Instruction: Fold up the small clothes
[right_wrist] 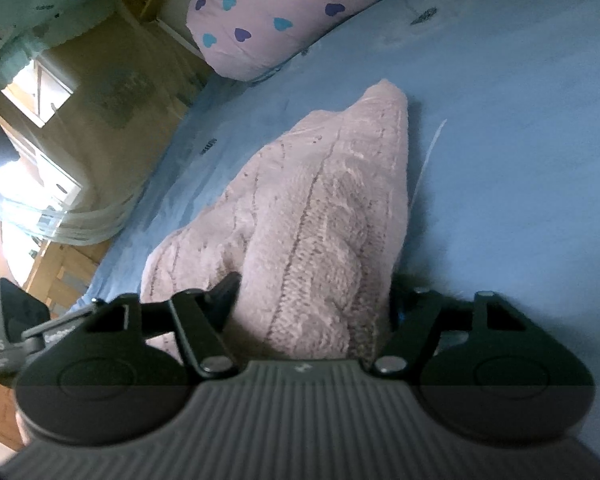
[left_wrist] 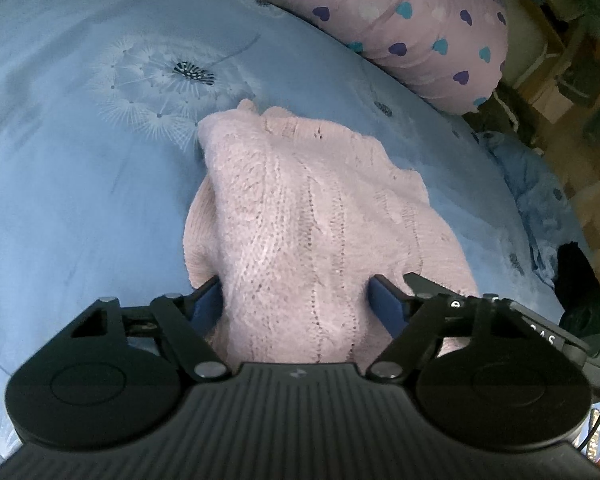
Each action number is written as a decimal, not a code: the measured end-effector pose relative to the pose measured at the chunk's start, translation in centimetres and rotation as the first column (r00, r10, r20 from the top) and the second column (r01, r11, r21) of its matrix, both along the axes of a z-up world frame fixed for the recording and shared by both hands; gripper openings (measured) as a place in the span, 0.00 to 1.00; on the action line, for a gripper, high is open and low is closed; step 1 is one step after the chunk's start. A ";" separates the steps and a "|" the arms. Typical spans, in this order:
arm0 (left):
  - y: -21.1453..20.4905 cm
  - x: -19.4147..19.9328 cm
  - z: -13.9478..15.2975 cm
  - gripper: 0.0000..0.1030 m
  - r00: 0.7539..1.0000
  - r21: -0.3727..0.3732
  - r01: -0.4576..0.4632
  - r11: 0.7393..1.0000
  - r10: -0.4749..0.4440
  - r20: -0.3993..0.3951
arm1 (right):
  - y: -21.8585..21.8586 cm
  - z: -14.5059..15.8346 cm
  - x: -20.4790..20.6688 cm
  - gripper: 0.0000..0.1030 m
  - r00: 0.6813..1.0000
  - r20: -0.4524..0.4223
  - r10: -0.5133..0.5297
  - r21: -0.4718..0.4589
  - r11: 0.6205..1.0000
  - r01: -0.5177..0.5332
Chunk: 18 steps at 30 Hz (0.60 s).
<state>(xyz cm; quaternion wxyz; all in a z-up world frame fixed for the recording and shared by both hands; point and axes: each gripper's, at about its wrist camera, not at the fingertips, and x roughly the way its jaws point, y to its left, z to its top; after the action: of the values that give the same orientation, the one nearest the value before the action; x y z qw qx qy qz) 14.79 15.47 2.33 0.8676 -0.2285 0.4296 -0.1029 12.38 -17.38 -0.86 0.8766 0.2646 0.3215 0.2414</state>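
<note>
A small pale pink cable-knit sweater (left_wrist: 300,208) lies on the blue bedspread (left_wrist: 80,184). In the left wrist view its near edge is bunched between the blue pads of my left gripper (left_wrist: 296,300), which is shut on it. In the right wrist view the same sweater (right_wrist: 312,216) rises in a ridge from my right gripper (right_wrist: 312,300), which is shut on its near edge and holds it lifted above the bedspread (right_wrist: 520,160). The far end of the sweater still rests on the bed. The other gripper's body (left_wrist: 588,316) shows at the right edge of the left wrist view.
A pink bolster pillow with heart prints (left_wrist: 400,24) lies across the far side of the bed; it also shows in the right wrist view (right_wrist: 268,12). The bed edge drops to a wooden floor and furniture (right_wrist: 60,128) on the left in the right wrist view.
</note>
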 end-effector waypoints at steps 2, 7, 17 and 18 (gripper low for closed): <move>0.0 0.0 0.0 0.74 1.000 -0.003 0.001 1.000 -0.001 0.004 | 0.0 0.0 0.0 0.62 1.000 0.001 -0.007 0.007 1.000 0.007; 0.6 -0.2 0.2 0.60 1.000 -0.039 -0.004 0.999 0.004 0.007 | 0.3 0.3 -0.5 0.52 1.000 0.005 -0.028 0.014 1.000 0.027; 1.2 -0.7 0.8 0.47 1.000 -0.086 -0.018 0.996 0.018 0.009 | 0.8 2.4 -1.8 0.46 0.999 0.008 -0.050 0.033 0.998 0.049; 1.2 -0.7 0.9 0.46 1.000 -0.089 -0.016 0.996 0.017 0.010 | 0.8 2.5 -1.8 0.46 0.999 0.002 -0.052 0.037 0.998 0.051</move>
<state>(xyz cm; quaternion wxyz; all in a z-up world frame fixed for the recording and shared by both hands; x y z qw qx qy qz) 14.08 16.69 3.20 0.8597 -0.2699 0.4178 -0.1159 10.59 -16.56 1.67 0.8779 0.2887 0.3086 0.2250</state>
